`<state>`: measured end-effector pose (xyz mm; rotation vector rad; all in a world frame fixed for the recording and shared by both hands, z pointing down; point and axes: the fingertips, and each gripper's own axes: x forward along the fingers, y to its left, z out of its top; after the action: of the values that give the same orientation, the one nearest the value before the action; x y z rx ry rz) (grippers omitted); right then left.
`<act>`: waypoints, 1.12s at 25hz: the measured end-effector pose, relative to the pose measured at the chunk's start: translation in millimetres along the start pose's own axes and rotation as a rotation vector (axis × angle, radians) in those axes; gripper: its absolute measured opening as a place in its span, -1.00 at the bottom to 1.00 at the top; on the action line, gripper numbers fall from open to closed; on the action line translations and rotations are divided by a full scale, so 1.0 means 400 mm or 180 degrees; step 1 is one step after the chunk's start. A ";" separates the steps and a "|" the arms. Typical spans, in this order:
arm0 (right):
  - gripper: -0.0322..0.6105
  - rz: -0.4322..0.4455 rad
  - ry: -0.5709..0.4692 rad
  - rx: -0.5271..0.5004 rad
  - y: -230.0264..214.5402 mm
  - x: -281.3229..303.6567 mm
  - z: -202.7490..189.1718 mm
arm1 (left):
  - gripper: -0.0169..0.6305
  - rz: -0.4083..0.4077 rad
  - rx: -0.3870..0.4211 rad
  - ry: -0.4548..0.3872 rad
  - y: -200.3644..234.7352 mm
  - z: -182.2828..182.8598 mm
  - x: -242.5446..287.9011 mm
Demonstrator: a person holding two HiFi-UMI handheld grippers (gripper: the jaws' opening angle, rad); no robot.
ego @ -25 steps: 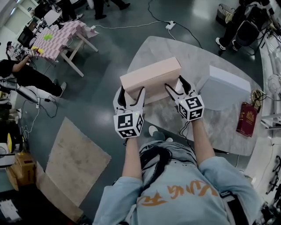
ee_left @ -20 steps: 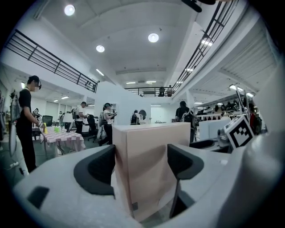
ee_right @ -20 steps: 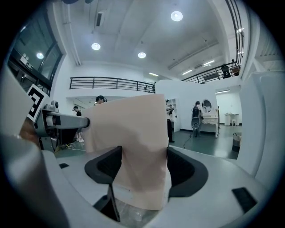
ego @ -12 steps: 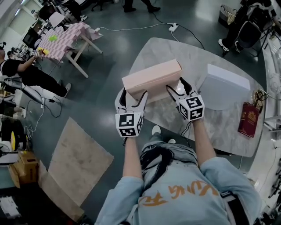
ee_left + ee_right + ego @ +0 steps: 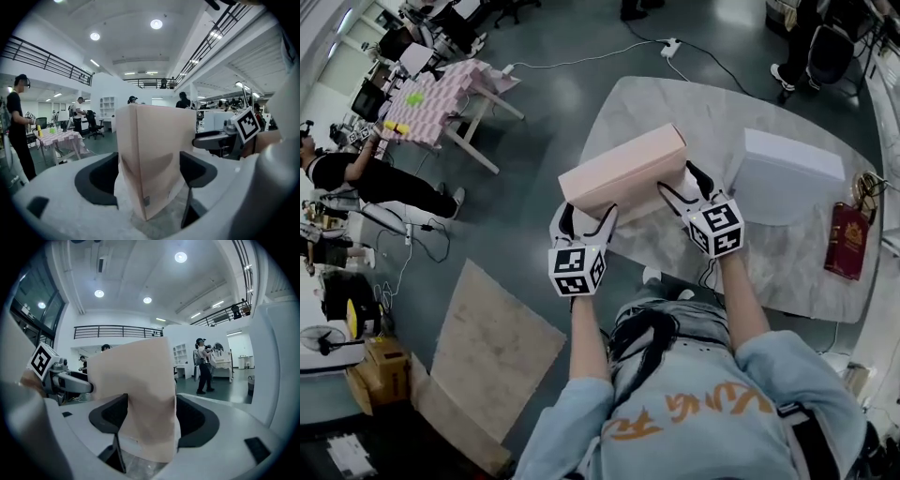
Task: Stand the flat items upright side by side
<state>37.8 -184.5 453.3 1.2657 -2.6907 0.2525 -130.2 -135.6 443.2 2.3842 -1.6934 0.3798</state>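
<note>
Marble table (image 5: 675, 112), with a pink box (image 5: 623, 172) standing upright on its long edge near my side.
A white box (image 5: 787, 173) sits to its right, apart from it. My right gripper (image 5: 678, 183) pinches the pink box's right end between its pads. My left gripper (image 5: 586, 214) straddles the left end; its jaws have just been opening, and the pads are clear of the cardboard.

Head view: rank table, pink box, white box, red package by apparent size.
1. table
2-3. pink box and white box: near alike; the pink one stands up nearer the camera, so unranked.
4. red package, clearly smallest.
</note>
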 end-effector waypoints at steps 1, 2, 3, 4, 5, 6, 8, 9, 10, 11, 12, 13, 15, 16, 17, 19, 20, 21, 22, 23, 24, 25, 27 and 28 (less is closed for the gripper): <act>0.11 0.0006 0.0002 0.0001 -0.002 -0.001 -0.002 | 0.34 0.0002 -0.0033 0.0019 0.003 -0.008 0.003; 0.11 0.0005 0.0003 0.0006 -0.005 -0.002 -0.007 | 0.36 0.0007 -0.0066 0.0047 0.007 -0.018 0.006; 0.11 -0.0005 0.0004 0.0018 -0.010 -0.004 -0.011 | 0.37 -0.0002 -0.0087 0.0076 0.009 -0.027 0.011; 0.11 -0.0019 0.0006 0.0033 -0.015 -0.006 -0.016 | 0.39 -0.0033 -0.0097 0.0096 0.008 -0.034 0.016; 0.11 -0.0032 0.0011 0.0046 -0.020 -0.009 -0.020 | 0.42 -0.0084 -0.0104 0.0107 0.004 -0.040 0.021; 0.11 -0.0040 0.0021 0.0052 -0.022 -0.013 -0.023 | 0.44 -0.0148 -0.0107 0.0119 0.001 -0.046 0.025; 0.10 -0.0038 0.0048 0.0049 -0.018 -0.019 -0.028 | 0.47 -0.0327 -0.0044 0.0225 -0.006 -0.065 0.031; 0.10 -0.0031 0.0064 0.0043 -0.015 -0.022 -0.031 | 0.47 -0.0429 0.0035 0.0325 -0.009 -0.079 0.035; 0.09 -0.0021 0.0081 0.0037 -0.012 -0.025 -0.036 | 0.48 -0.0512 0.0118 0.0422 -0.010 -0.093 0.040; 0.09 -0.0008 0.0100 0.0032 -0.011 -0.029 -0.041 | 0.48 -0.0568 0.0172 0.0487 -0.009 -0.103 0.046; 0.08 0.0006 0.0121 0.0028 -0.010 -0.034 -0.047 | 0.48 -0.0600 0.0185 0.0511 -0.007 -0.107 0.052; 0.07 0.0019 0.0143 0.0025 -0.009 -0.039 -0.054 | 0.48 -0.0615 0.0169 0.0505 -0.005 -0.107 0.058; 0.05 0.0031 0.0184 0.0034 -0.007 -0.052 -0.067 | 0.48 -0.0617 0.0125 0.0478 -0.001 -0.105 0.065; 0.05 0.0026 0.0197 0.0052 -0.008 -0.059 -0.073 | 0.48 -0.0605 0.0105 0.0463 0.001 -0.104 0.066; 0.04 0.0013 0.0205 0.0075 -0.010 -0.066 -0.078 | 0.48 -0.0581 0.0073 0.0439 0.004 -0.102 0.066; 0.02 -0.0025 0.0222 0.0114 -0.018 -0.081 -0.089 | 0.45 -0.0514 -0.0019 0.0364 0.011 -0.097 0.063; 0.02 -0.0046 0.0234 0.0124 -0.022 -0.090 -0.094 | 0.38 -0.0479 -0.0057 0.0326 0.013 -0.096 0.061; 0.01 -0.0069 0.0247 0.0132 -0.026 -0.099 -0.099 | 0.33 -0.0449 -0.0079 0.0296 0.013 -0.096 0.060; 0.01 -0.0092 0.0257 0.0140 -0.029 -0.108 -0.102 | 0.33 -0.0421 -0.0091 0.0275 0.013 -0.096 0.059; 0.00 -0.0113 0.0266 0.0145 -0.032 -0.117 -0.106 | 0.32 -0.0393 -0.0097 0.0260 0.012 -0.096 0.058; -0.01 -0.0132 0.0274 0.0145 -0.034 -0.125 -0.109 | 0.32 -0.0362 -0.0101 0.0249 0.011 -0.097 0.057; -0.01 -0.0149 0.0284 0.0142 -0.037 -0.135 -0.113 | 0.31 -0.0330 -0.0102 0.0241 0.008 -0.098 0.056; -0.02 -0.0188 0.0301 0.0139 -0.043 -0.157 -0.123 | 0.30 -0.0259 -0.0107 0.0227 0.001 -0.101 0.055; -0.03 -0.0212 0.0308 0.0142 -0.047 -0.169 -0.127 | 0.29 -0.0224 -0.0116 0.0220 -0.004 -0.102 0.056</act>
<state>98.3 -134.7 490.0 1.3174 -2.5705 0.3574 -125.5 -142.8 489.0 2.3690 -1.5688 0.4115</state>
